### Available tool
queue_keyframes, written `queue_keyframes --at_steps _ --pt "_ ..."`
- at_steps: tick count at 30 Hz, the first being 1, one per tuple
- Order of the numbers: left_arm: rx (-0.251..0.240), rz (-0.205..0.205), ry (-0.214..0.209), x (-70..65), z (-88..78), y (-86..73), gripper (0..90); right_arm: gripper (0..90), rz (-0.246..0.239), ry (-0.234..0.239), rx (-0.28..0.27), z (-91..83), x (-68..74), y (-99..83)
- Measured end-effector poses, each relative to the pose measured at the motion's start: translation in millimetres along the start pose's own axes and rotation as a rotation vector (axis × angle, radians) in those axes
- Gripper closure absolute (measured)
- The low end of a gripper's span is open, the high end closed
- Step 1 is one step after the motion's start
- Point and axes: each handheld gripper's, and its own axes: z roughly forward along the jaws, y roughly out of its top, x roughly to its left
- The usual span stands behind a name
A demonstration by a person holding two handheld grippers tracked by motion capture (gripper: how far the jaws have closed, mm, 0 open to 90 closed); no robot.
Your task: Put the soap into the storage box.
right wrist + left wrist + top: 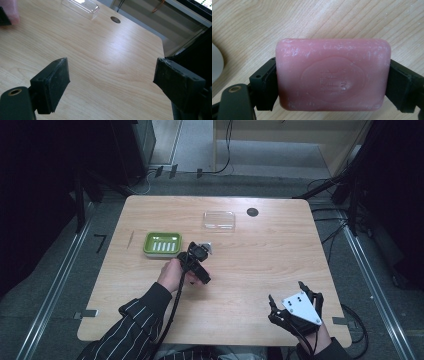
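Observation:
A pink bar of soap [333,75] with an embossed oval stamp sits clamped between the two black jaws of my left gripper [332,82], just above the wooden table [260,260]. In the high view that left gripper [197,257] is held right of the green soap dish [162,244], near the table's middle. A pink edge of the soap [11,11] shows at the top left of the right gripper view. My right gripper [286,293] rests near the front right corner, jaws spread wide and empty [112,80].
A clear plastic lid [219,219] lies at the back centre, with a round dark cable hole [252,212] to its right. The green dish has a white ribbed insert. Floor cables run behind and right of the table.

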Motion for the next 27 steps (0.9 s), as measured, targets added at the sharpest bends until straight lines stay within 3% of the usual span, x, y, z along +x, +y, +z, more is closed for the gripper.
queue_keyframes --at_steps 27 --pt "-0.035 -0.017 0.008 15.7 -19.6 -12.6 13.7 13.1 0.000 0.001 0.004 0.0 0.7 0.4"
